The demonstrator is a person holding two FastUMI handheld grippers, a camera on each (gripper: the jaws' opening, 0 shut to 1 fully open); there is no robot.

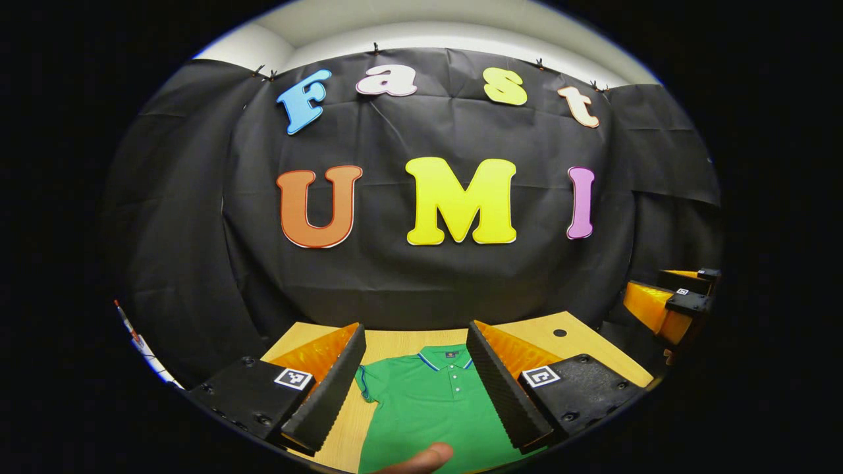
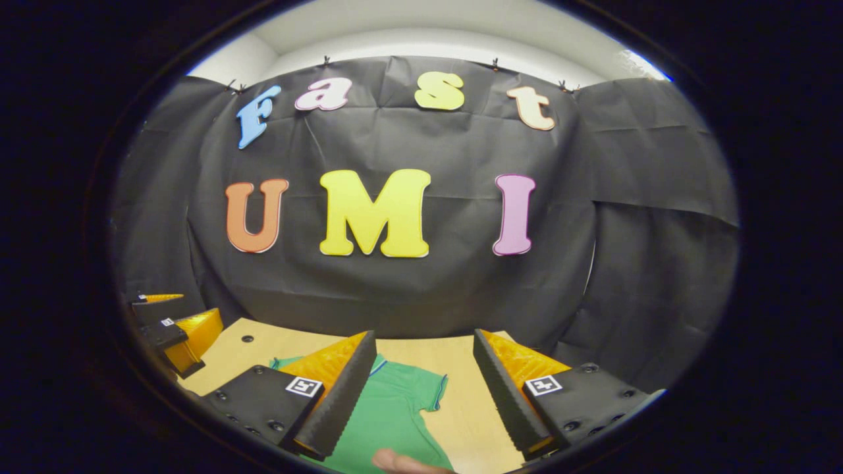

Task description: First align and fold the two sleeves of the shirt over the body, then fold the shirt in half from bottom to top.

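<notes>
Shirt (image 1: 428, 401) flat on our table (image 1: 579, 339), low centre in the left gripper view, collar toward the wall. Left gripper (image 1: 415, 388) hovers spread wide above it; right gripper (image 2: 421, 388), equally spread and empty, over one sleeve (image 2: 421, 388).

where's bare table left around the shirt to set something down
Bare table runs beside the shirt's sleeve toward the right gripper's side, and a strip lies between the collar and the black cloth wall. A corner with a small hole is free too. The middle is taken by the shirt.
</notes>
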